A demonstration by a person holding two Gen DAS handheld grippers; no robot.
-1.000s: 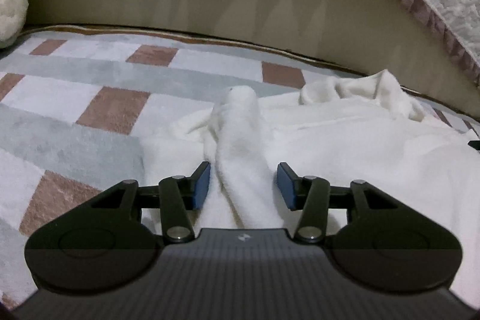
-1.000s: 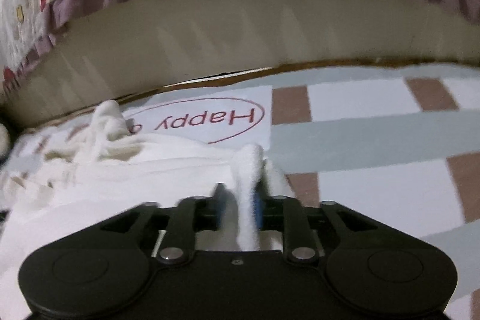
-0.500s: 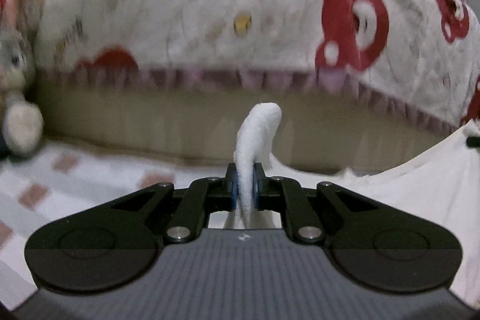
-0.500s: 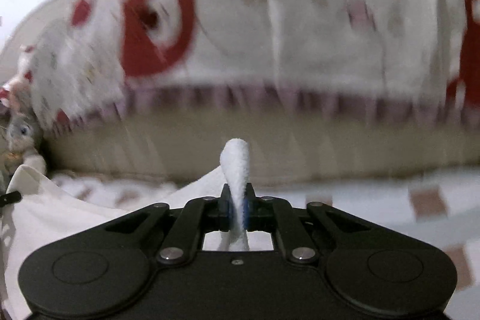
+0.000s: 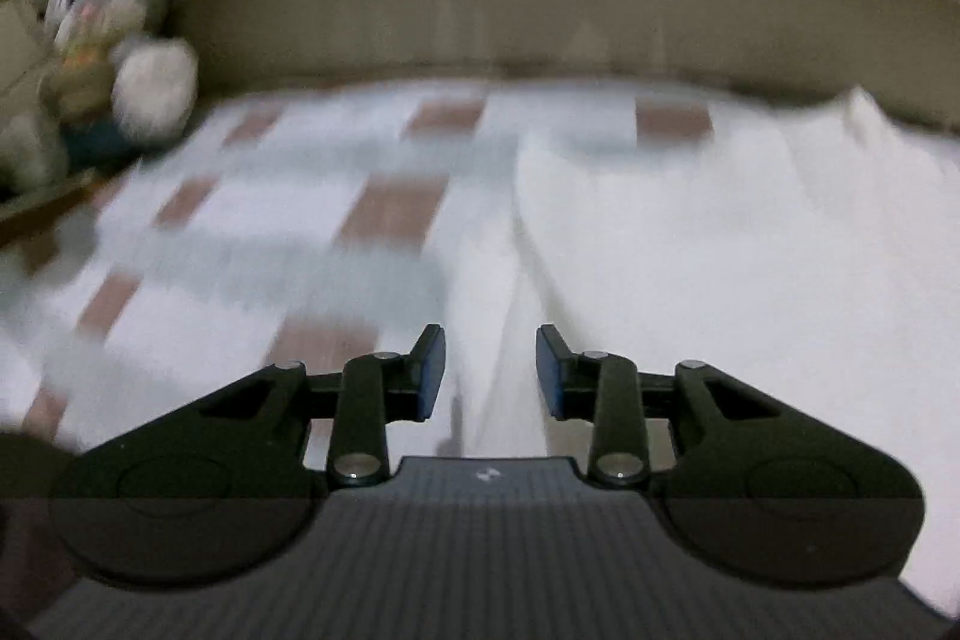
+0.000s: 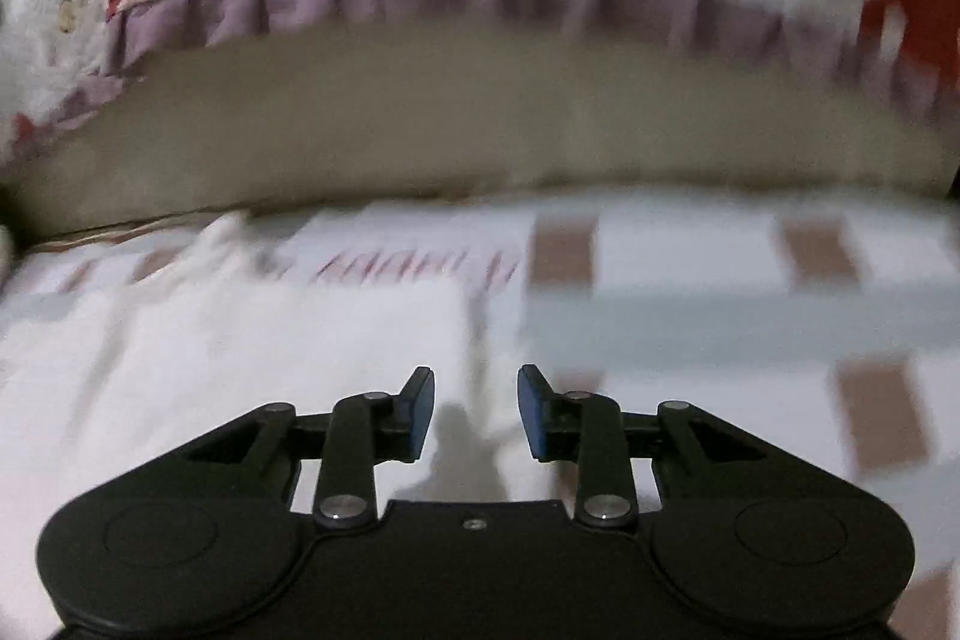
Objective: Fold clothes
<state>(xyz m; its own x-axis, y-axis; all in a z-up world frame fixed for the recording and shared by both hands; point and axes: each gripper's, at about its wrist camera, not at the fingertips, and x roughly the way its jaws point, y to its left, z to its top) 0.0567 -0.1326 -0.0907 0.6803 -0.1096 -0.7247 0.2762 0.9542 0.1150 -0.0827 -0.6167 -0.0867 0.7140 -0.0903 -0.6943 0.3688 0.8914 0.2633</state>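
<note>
The left gripper (image 5: 491,370) and right gripper (image 6: 476,412) both hover with jaws opening and nothing pressed between the blue pads; the white fleecy garment (image 5: 720,244) lies spread on the checked grey, white and brown blanket (image 5: 252,244), below both grippers.

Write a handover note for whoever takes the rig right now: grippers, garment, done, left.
Left gripper: jaws opening, nothing between the pads.
Right gripper: jaws opening, nothing held.
White garment: flat on the checked mat, a crease along its left edge; frames are blurred.
Done: one fold looks laid down.
Left: probably more folds, then smoothing; regrasp an edge first.
</note>
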